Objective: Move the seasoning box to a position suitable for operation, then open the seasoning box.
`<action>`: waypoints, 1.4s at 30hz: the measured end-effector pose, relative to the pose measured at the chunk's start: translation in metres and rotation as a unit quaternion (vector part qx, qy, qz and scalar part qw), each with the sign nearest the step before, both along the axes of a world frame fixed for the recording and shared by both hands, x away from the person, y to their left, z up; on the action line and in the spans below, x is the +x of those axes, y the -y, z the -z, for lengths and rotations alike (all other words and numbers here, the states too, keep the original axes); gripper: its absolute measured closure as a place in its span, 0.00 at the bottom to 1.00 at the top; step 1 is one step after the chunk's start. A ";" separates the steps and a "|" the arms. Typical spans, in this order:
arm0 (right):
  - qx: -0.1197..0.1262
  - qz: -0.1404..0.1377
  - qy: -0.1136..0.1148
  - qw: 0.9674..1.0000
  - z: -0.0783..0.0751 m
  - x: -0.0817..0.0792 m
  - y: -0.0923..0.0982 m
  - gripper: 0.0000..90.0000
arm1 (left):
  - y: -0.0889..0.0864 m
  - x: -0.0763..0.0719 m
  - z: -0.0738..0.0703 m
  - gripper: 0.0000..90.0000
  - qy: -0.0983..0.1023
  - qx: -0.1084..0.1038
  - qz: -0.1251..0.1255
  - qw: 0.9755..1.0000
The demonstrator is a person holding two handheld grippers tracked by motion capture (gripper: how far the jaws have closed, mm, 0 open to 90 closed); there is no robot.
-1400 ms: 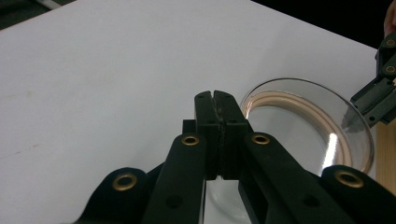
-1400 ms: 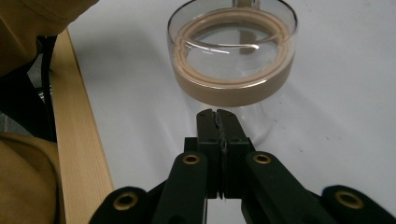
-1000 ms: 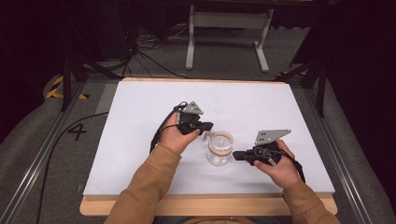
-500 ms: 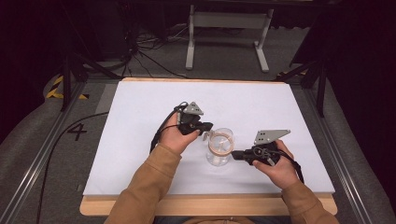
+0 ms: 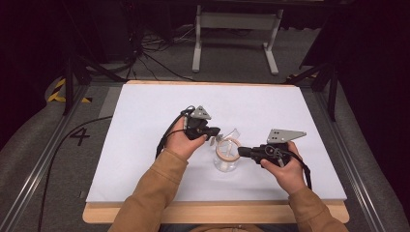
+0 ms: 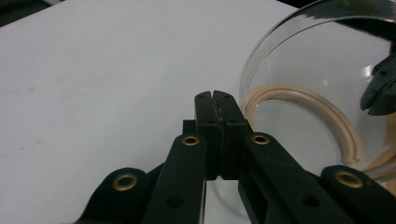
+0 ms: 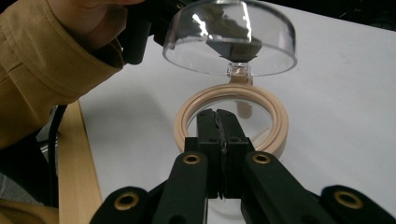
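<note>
A clear jar with a tan rim stands near the middle of the white worktop. Its hinged clear lid is tipped up and open. The left gripper is at the lid, fingers pressed together. The right gripper is at the jar's rim, fingers also pressed together; whether either pinches anything cannot be told.

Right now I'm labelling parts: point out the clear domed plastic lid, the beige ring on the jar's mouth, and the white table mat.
clear domed plastic lid (image 7: 261,56), right gripper view, dome's right side
beige ring (image 7: 184,114), right gripper view, left arc
white table mat (image 5: 145,106), high view, bare far-left area
</note>
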State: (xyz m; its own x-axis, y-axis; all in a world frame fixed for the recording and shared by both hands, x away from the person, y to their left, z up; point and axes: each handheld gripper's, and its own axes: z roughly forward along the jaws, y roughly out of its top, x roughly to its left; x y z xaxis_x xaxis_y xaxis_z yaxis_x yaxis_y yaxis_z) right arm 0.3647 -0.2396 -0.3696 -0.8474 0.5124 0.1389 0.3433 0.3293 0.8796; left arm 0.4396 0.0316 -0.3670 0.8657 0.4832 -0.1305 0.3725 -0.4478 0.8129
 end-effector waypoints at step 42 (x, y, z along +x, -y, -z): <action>0.018 -0.012 0.039 0.999 -0.018 0.013 -0.008 1.00 | -0.060 -0.018 -0.017 0.97 -0.001 -0.016 -0.074 0.997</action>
